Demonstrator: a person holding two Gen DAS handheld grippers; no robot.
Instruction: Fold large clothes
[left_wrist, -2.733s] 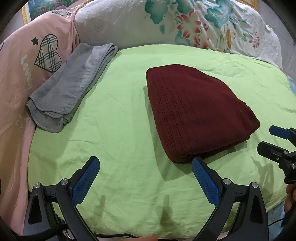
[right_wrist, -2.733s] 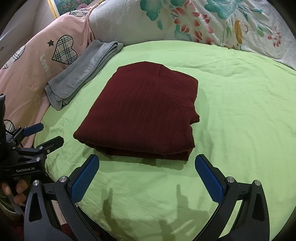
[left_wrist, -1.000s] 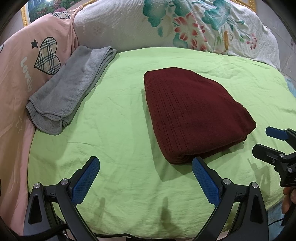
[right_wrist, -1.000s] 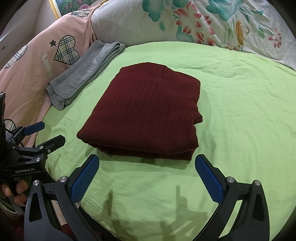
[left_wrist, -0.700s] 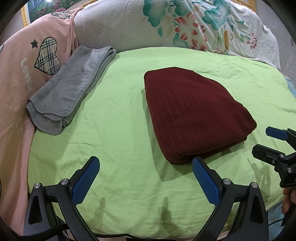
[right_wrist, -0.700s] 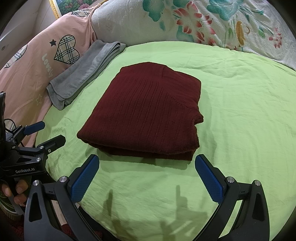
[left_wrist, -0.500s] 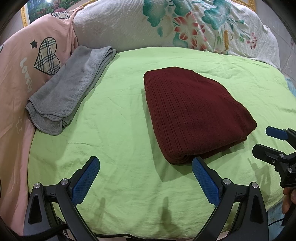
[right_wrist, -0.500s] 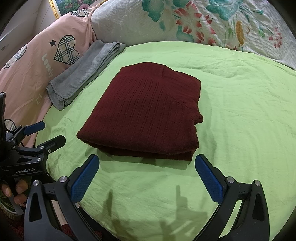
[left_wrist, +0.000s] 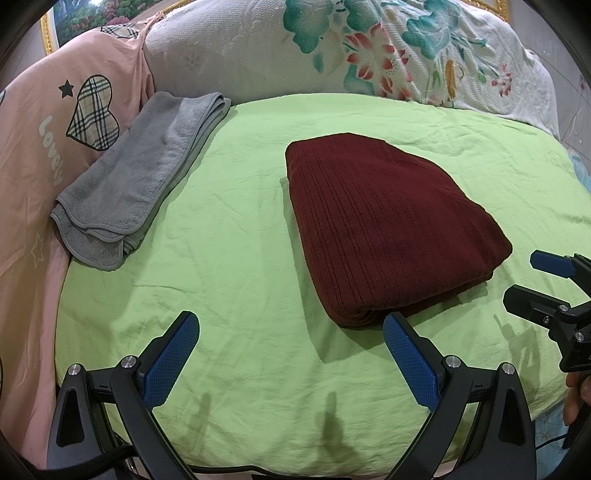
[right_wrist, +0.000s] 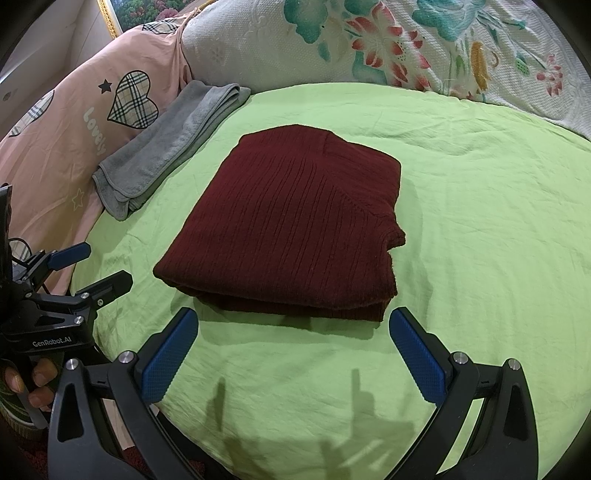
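while the left gripper (left_wrist: 290, 349) hangs spread and empty, the maroon sweater (left_wrist: 384, 225) lies folded on the bed (left_wrist: 236, 266). soft and floppy, it likely wants gripping at the thick layered edge. right gripper (right_wrist: 291, 345): spread, empty.

Your right claw (left_wrist: 532, 278) shows only partly in the left wrist view: its body runs off the right edge, and of the hand holding it (left_wrist: 576, 397) you see just a sliver of fingers. In the right wrist view your left claw (right_wrist: 99, 266) is likewise cut by the left edge. The dark red ribbed knitted garment (right_wrist: 295, 225), folded into a stack on the light green bed sheet (right_wrist: 480, 240), hides its lower layers, so you cannot tell how many folds lie beneath. The gold-framed picture (left_wrist: 79, 18) beyond the bed's far left corner is cropped and too small to make out.
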